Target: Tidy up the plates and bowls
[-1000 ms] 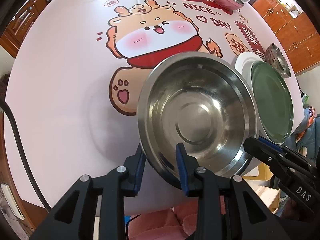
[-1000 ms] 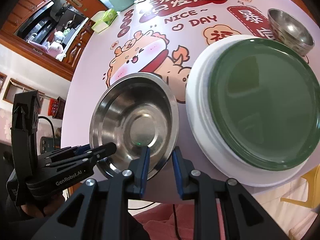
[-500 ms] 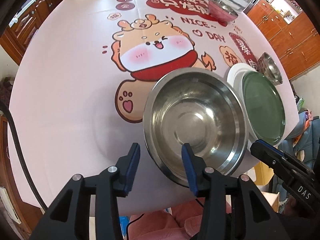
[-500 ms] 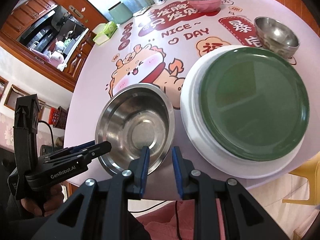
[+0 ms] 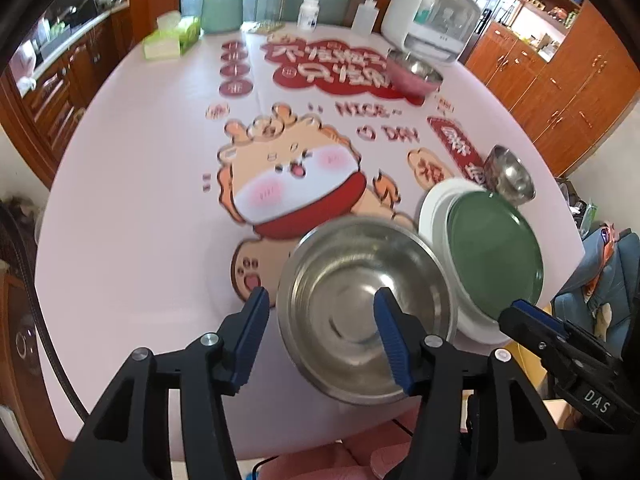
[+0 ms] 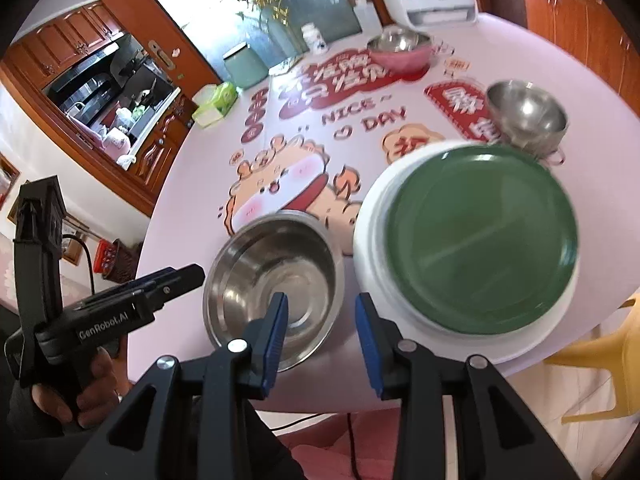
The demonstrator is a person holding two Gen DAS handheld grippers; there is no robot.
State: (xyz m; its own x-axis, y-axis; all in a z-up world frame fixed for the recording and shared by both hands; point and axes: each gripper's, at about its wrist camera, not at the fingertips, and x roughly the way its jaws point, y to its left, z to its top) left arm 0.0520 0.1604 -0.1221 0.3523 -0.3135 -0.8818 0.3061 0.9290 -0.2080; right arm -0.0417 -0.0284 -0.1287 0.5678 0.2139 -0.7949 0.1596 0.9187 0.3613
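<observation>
Steel bowl (image 5: 366,308): sitting mouth-up, round, just ahead of both fingers, at surface (image 5: 132,208) near edge.
Left gripper (image 5: 320,332): fingers spreading apart, gripping nothing.
Right gripper (image 6: 322,322): fingers apart, holding nothing.
Green plate (image 6: 482,240): lying flat, right of bowl.

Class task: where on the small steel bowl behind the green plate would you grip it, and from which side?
Grip the small steel bowl by its thin upright rim, one finger inside, one outside, coming from above on its open far side, since the green plate crowds its near edge.

At the far edge of your worktop (image 5: 120,184) stand a green tissue box (image 5: 170,38), a white bottle (image 5: 309,13), and a white appliance (image 5: 430,20).
</observation>
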